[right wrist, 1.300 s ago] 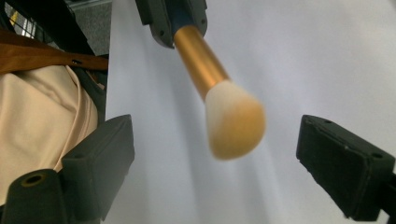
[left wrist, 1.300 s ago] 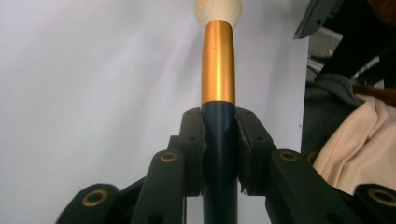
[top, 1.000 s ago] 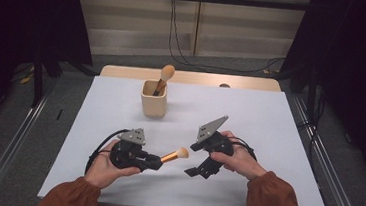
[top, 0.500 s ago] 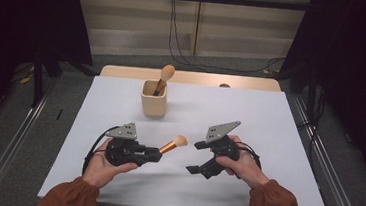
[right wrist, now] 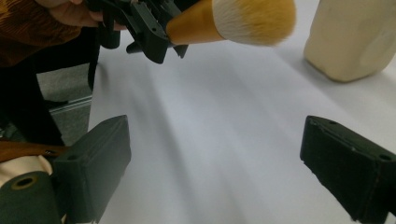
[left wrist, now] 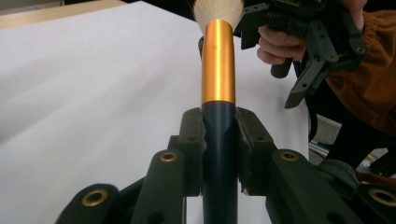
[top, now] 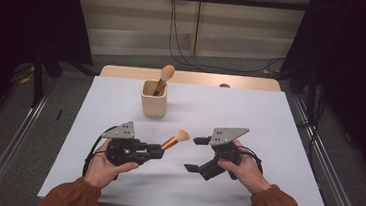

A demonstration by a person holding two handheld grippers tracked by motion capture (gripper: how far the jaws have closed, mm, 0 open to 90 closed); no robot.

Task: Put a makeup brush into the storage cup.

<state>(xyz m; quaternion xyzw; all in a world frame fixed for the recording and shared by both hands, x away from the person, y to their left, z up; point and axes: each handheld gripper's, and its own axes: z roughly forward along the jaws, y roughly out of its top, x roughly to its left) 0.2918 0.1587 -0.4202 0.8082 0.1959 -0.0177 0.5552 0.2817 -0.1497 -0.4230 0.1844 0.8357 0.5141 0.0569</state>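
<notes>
My left gripper (top: 154, 150) is shut on the dark handle of a makeup brush (left wrist: 219, 140) with a gold ferrule. Its pale bristle head (top: 182, 135) points right and away, above the white table (top: 270, 120). My right gripper (top: 194, 154) faces the brush head from the right, a little apart from it. Its jaws have just been opening and stand wide with nothing between them (right wrist: 219, 168). The brush head (right wrist: 252, 18) hangs above and beyond them. A beige cup (top: 153, 100) stands farther back with a second brush (top: 166, 74) upright in it.
The cup (right wrist: 355, 37) is the nearest standing object, to the far right in the right gripper view. A wooden strip (top: 193, 78) borders the table's far edge. Metal rails (top: 11, 148) run along the floor on both sides.
The held brush's head has swung farther away from me in the high view. My right gripper has shifted slightly right and its jaws stand wider.
</notes>
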